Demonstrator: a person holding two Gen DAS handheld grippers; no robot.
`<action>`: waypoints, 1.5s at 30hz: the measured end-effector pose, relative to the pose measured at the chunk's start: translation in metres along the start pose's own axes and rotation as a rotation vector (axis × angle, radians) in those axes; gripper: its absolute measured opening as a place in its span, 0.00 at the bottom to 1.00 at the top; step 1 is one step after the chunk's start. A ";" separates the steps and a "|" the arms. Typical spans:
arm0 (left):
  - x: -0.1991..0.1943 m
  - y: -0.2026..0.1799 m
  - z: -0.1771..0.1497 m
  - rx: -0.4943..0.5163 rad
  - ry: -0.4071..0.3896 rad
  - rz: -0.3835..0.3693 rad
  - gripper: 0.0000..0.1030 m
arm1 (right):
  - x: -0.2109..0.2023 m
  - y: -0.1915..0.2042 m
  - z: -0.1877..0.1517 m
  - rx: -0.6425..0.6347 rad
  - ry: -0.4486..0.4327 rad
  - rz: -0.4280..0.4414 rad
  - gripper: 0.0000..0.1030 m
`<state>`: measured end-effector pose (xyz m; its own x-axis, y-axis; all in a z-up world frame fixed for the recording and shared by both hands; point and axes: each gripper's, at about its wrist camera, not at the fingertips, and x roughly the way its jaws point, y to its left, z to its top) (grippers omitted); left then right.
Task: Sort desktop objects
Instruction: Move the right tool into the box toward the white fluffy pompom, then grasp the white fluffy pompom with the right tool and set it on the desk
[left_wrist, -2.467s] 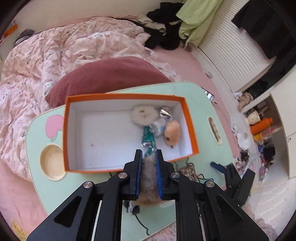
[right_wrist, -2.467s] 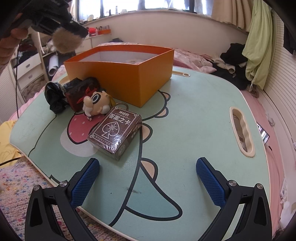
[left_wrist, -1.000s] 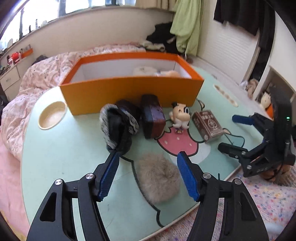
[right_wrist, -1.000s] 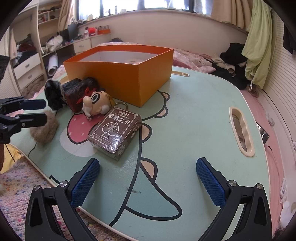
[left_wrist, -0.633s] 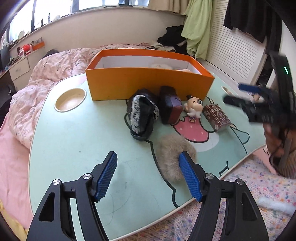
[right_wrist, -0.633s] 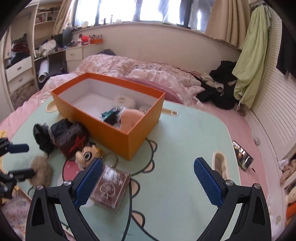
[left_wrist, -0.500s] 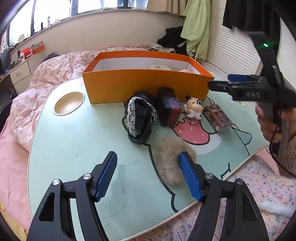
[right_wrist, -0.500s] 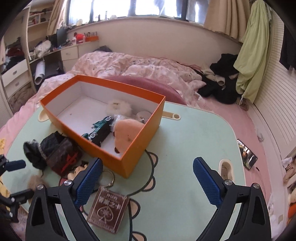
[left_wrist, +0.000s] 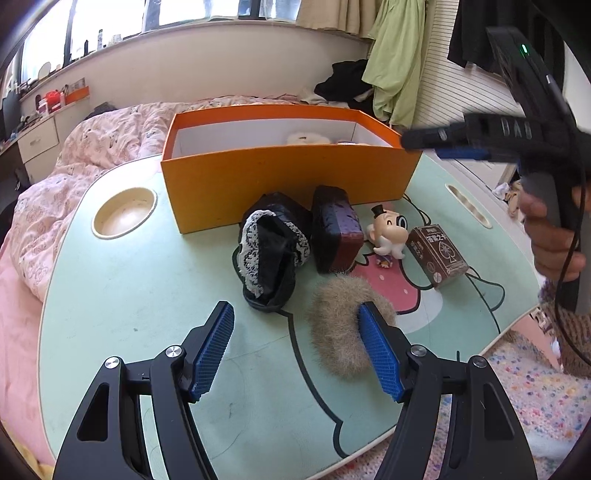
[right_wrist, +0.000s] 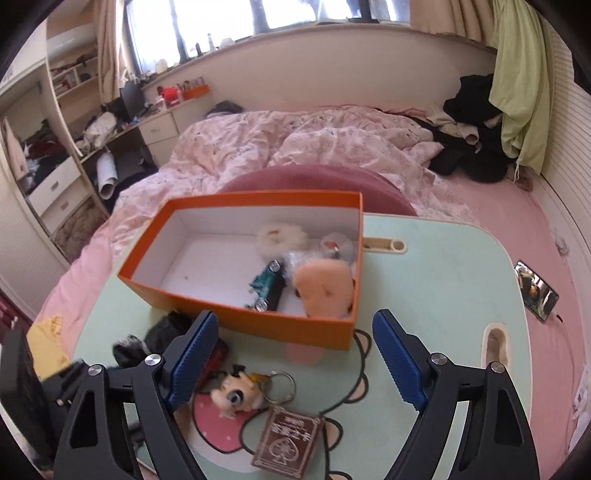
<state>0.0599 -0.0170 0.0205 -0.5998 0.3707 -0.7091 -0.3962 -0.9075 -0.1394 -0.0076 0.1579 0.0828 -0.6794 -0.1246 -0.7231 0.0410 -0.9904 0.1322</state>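
In the left wrist view we see the orange box (left_wrist: 288, 173) in the upper middle of the frame, its white inside showing a pale fluffy thing near the far right corner. From above, in the right wrist view, the same box (right_wrist: 255, 310) holds a white pom-pom (right_wrist: 282, 236), a teal toy car (right_wrist: 266, 284) and a peach plush (right_wrist: 325, 288), all bunched at its right end, the left half bare. In front of the box's near wall we find a black lace pouch (left_wrist: 269, 251), a dark red case (left_wrist: 336, 232) touching it, a small cartoon figure (left_wrist: 388, 230) and a brown card box (left_wrist: 437, 253), set in a row toward the right. A tan fur ball (left_wrist: 340, 321) lies lower centre, near the green table's (left_wrist: 129, 295) front edge. Our left gripper (left_wrist: 295, 347) has its jaws spread wide and holds nothing; its right finger overlaps the fur ball's right side, though we cannot tell whether it touches. Bare tabletop stretches across the lower left, up to the round cup recess (left_wrist: 123, 212). Our right gripper (right_wrist: 291, 363) hangs above the box's near wall, jaws wide apart and empty, with the figure and card box under it at the lower middle and open table to the right.
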 end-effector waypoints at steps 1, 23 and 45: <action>0.002 0.000 0.002 0.000 0.000 -0.004 0.68 | 0.003 0.004 0.012 0.009 0.006 0.017 0.82; -0.014 0.001 -0.002 -0.015 -0.107 -0.026 0.68 | 0.161 0.029 0.078 -0.037 0.413 -0.120 0.40; -0.006 0.005 -0.003 -0.049 -0.070 -0.013 0.68 | 0.011 -0.006 -0.036 0.004 0.145 0.024 0.45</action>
<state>0.0635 -0.0242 0.0220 -0.6425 0.3941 -0.6572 -0.3708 -0.9104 -0.1835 0.0112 0.1601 0.0492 -0.5650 -0.1556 -0.8103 0.0524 -0.9868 0.1529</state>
